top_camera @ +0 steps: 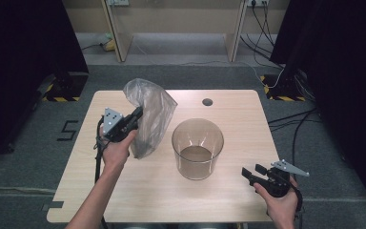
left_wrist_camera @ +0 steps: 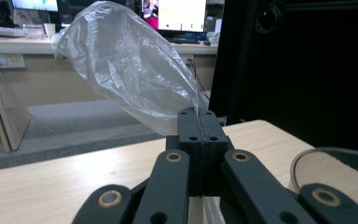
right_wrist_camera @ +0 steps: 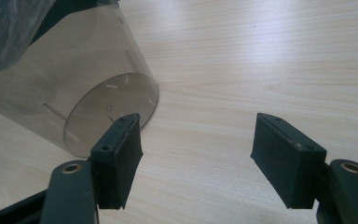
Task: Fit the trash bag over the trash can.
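Item: crumpled clear plastic bag (top_camera: 150,117), held above the table's left half, pinched in the left gripper (top_camera: 136,116). Right gripper (top_camera: 252,172) released, empty. Step, likely: lining the smoky transparent cylindrical bin (top_camera: 198,148); next, open the bag's mouth.

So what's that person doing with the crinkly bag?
A person holds a gripper in each hand. The left gripper is shut on a clear plastic bag, holding it up beside a see-through round bin standing on the wooden table. The right gripper is open, hovering near the bin, holding nothing.
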`<state>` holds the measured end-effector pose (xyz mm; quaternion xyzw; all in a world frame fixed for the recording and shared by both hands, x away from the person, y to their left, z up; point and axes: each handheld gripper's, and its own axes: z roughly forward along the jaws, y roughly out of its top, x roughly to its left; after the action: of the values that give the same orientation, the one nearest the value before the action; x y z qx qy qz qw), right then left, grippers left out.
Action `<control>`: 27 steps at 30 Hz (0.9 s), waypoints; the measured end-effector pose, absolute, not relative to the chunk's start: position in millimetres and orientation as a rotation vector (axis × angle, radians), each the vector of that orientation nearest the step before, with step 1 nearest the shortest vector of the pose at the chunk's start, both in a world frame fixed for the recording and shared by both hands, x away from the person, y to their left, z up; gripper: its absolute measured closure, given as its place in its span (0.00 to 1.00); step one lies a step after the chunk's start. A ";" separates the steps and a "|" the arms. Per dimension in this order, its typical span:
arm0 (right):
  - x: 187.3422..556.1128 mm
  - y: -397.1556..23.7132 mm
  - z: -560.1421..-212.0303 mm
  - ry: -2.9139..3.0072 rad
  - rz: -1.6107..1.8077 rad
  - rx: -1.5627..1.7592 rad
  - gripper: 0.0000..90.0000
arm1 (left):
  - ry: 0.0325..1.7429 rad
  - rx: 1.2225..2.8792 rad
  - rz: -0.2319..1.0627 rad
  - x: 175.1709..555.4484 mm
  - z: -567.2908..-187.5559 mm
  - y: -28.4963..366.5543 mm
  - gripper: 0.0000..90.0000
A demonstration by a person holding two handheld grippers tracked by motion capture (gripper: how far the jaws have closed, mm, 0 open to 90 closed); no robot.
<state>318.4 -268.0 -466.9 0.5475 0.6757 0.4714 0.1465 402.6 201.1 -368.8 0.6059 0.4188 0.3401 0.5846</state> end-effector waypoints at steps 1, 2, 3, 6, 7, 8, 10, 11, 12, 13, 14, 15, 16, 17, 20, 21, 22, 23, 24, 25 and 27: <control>318.5 -268.0 -467.1 1.945 1.357 1.576 0.37 | 0.973 1.408 0.797 402.8 -366.4 200.7 1.00; 318.6 -268.2 -467.2 1.946 1.356 1.574 0.37 | 0.968 1.402 0.802 403.0 -363.8 200.3 1.00; 318.6 -268.2 -467.2 1.946 1.356 1.574 0.37 | 0.968 1.402 0.802 403.0 -363.8 200.3 1.00; 318.4 -267.8 -467.4 1.947 1.357 1.576 0.37 | 0.952 1.383 0.808 403.9 -354.7 198.2 1.00; 318.5 -267.7 -467.6 1.948 1.356 1.575 0.37 | 0.946 1.381 0.811 404.1 -351.8 197.4 1.00; 318.7 -267.7 -467.8 1.949 1.355 1.571 0.37 | 0.942 1.378 0.813 404.2 -349.7 196.8 1.00; 318.9 -267.2 -467.9 1.949 1.357 1.578 0.37 | 0.925 1.371 0.822 404.4 -342.5 194.3 1.00; 318.8 -267.1 -467.9 1.948 1.358 1.578 0.37 | 0.925 1.371 0.822 404.4 -342.5 194.3 1.00; 319.0 -267.3 -468.0 1.950 1.356 1.574 0.37 | 0.916 1.363 0.827 404.6 -338.0 192.4 1.00; 319.0 -267.4 -468.2 1.950 1.355 1.574 0.37 | 0.913 1.360 0.828 404.6 -336.5 191.9 1.00; 319.0 -267.4 -468.2 1.950 1.355 1.574 0.37 | 0.913 1.360 0.828 404.6 -336.5 191.9 1.00; 319.2 -267.6 -468.5 1.950 1.355 1.573 0.37 | 0.905 1.352 0.830 404.8 -332.5 190.4 1.00; 319.2 -267.6 -468.5 1.950 1.355 1.573 0.37 | 0.901 1.346 0.831 404.9 -330.0 189.4 1.00; 319.2 -267.7 -468.5 1.949 1.355 1.575 0.37 | 0.897 1.342 0.833 405.1 -327.9 188.6 1.00; 319.1 -267.7 -468.4 1.948 1.355 1.575 0.37 | 0.888 1.334 0.833 405.7 -323.5 186.6 1.00; 319.2 -267.6 -468.6 1.950 1.354 1.573 0.37 | 0.879 1.328 0.835 406.2 -319.4 184.3 1.00; 319.2 -267.6 -468.6 1.950 1.354 1.573 0.37 | 0.879 1.328 0.835 406.2 -319.4 184.3 1.00; 319.1 -267.4 -468.7 1.951 1.354 1.573 0.37 | 0.870 1.326 0.836 406.2 -316.3 182.3 1.00; 319.1 -267.4 -468.7 1.951 1.354 1.573 0.37 | 0.870 1.326 0.836 406.2 -316.3 182.3 1.00; 319.1 -267.4 -468.7 1.951 1.355 1.572 0.37 | 0.863 1.321 0.833 406.0 -313.1 180.1 1.00; 319.4 -267.4 -468.8 1.951 1.354 1.571 0.37 | 0.854 1.318 0.835 405.7 -310.3 177.9 1.00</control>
<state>319.4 -267.4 -468.8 0.5459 0.6777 0.4704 0.1465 405.7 177.9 -310.3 0.5756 0.3729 0.3645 0.6299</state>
